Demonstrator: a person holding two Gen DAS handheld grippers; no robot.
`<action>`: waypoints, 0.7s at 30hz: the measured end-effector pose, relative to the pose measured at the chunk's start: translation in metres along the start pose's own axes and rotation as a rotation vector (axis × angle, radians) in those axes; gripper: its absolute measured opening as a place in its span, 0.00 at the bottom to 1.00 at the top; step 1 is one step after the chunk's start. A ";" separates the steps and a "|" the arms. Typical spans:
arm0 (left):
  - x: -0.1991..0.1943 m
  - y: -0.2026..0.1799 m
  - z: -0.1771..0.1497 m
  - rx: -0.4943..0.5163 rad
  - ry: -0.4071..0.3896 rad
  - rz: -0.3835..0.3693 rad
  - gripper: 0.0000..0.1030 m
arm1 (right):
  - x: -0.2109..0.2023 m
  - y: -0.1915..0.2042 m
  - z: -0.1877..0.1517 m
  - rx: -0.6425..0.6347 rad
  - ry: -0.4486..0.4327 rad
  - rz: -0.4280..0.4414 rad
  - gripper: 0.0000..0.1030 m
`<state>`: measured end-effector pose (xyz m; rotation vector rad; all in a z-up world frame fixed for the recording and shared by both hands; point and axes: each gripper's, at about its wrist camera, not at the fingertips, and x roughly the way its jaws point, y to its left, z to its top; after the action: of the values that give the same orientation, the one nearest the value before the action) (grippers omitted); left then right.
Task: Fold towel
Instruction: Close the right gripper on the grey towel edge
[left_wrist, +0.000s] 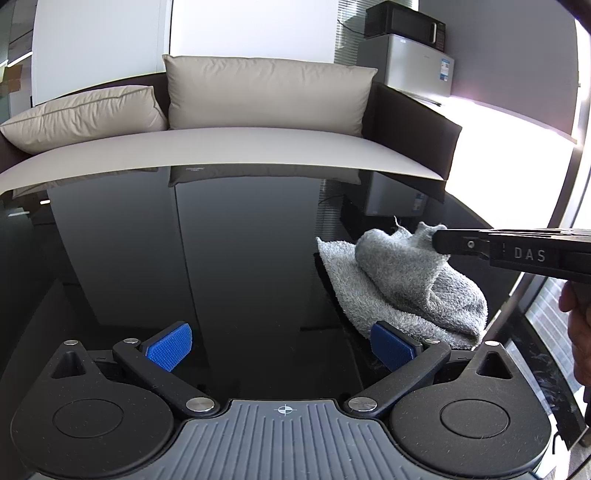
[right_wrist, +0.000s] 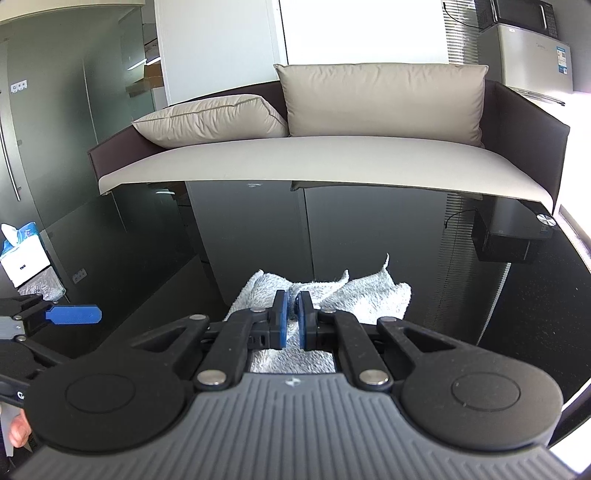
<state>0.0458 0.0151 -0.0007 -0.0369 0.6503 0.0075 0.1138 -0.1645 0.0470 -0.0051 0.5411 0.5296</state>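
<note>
On black table (left_wrist: 229, 258), crumpled grey towel (left_wrist: 399, 291), long axis running front-to-back

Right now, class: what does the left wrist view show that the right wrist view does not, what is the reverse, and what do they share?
Only the left wrist view: the right gripper side-on, pinching up a fold of the grey towel.
Only the right wrist view: a tissue box and glass doors at left.
Both: the towel on the black glossy table, the beige sofa, the microwave on a mini fridge.
</note>
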 end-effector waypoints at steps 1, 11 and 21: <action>0.000 0.000 0.000 0.002 0.000 0.000 0.99 | -0.002 -0.002 -0.001 0.002 0.007 -0.007 0.05; 0.000 0.000 0.002 0.006 0.003 -0.005 0.99 | 0.003 -0.020 -0.013 0.062 0.113 -0.017 0.06; 0.001 -0.003 0.002 0.004 0.003 -0.007 0.99 | 0.007 -0.032 -0.003 0.121 0.041 -0.055 0.31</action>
<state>0.0475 0.0118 0.0007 -0.0356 0.6537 -0.0006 0.1334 -0.1891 0.0369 0.0843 0.6113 0.4429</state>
